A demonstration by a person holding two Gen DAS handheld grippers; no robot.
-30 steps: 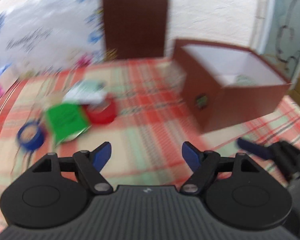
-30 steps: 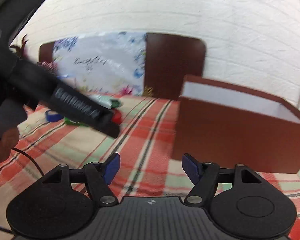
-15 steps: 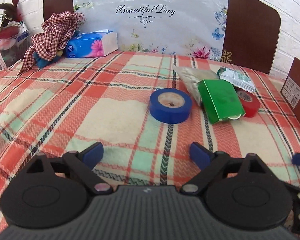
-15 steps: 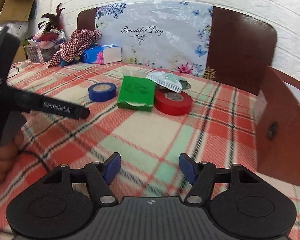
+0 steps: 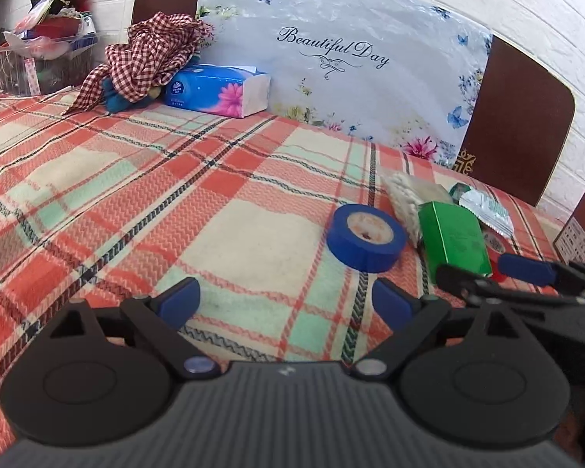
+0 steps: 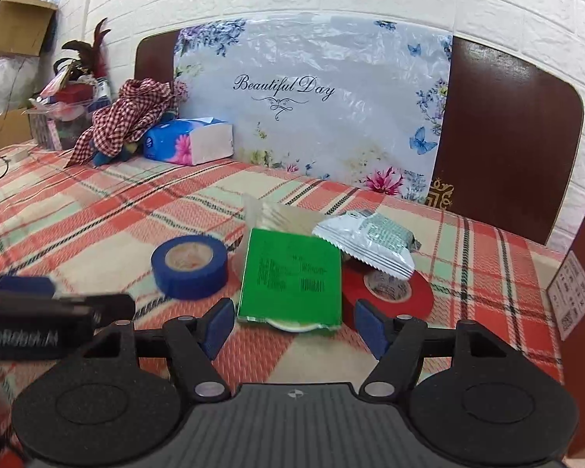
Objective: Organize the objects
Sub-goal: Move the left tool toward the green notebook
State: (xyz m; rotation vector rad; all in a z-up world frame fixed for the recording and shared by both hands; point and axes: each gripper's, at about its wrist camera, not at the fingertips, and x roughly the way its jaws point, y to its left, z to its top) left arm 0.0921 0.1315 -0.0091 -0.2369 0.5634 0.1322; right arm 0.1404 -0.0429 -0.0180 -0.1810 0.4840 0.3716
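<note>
So both grippers hang over the plaid blanket (image 5: 175, 179). The left gripper (image 5: 286, 300) has just been opening, jaws spread wide with nothing between them, the blue tape roll (image 5: 364, 238) just ahead. The right gripper (image 6: 290, 325) is also unclenched and empty, right at the near edge of the green box (image 6: 292, 277), with the red tape roll (image 6: 394, 292) beside that.

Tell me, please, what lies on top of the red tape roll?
A white snack packet overlaps the red tape roll at its far edge; the flat green box hides its left side.
</note>
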